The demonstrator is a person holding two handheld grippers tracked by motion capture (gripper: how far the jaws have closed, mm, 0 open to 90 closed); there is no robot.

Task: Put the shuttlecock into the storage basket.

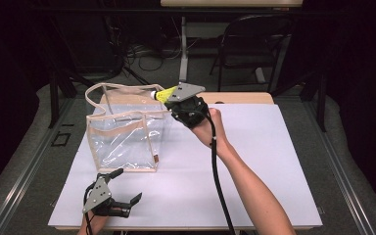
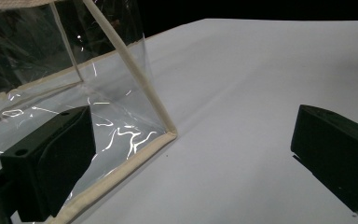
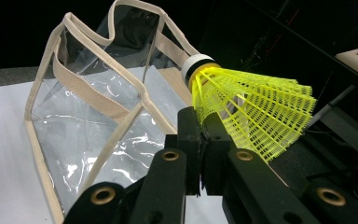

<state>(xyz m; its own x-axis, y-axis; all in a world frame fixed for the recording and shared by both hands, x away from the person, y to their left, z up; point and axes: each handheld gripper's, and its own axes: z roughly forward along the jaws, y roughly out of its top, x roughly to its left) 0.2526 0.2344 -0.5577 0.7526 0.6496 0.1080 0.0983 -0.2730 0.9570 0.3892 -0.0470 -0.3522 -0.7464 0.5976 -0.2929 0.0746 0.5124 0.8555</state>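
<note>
Nearest the person, the left gripper (image 1: 120, 187) rests low on the white table (image 1: 254, 171) with its jaws spread wide and nothing between them; in the left gripper view (image 2: 191, 154) one jaw sits just beside the bottom corner of the clear plastic bag (image 2: 98, 107). Farther in, that clear plastic bag (image 1: 125, 134), edged in beige trim, stands upright on the table with its top open. Beyond it, the right gripper (image 1: 169, 100) hangs above the bag's far right corner, its jaws pinched together on the skirt of a yellow shuttlecock (image 1: 162, 94). In the right gripper view (image 3: 200, 135) the yellow shuttlecock (image 3: 251, 109) lies tilted, white cork end pointing toward the bag's (image 3: 98, 116) open mouth, near the rim.
</note>
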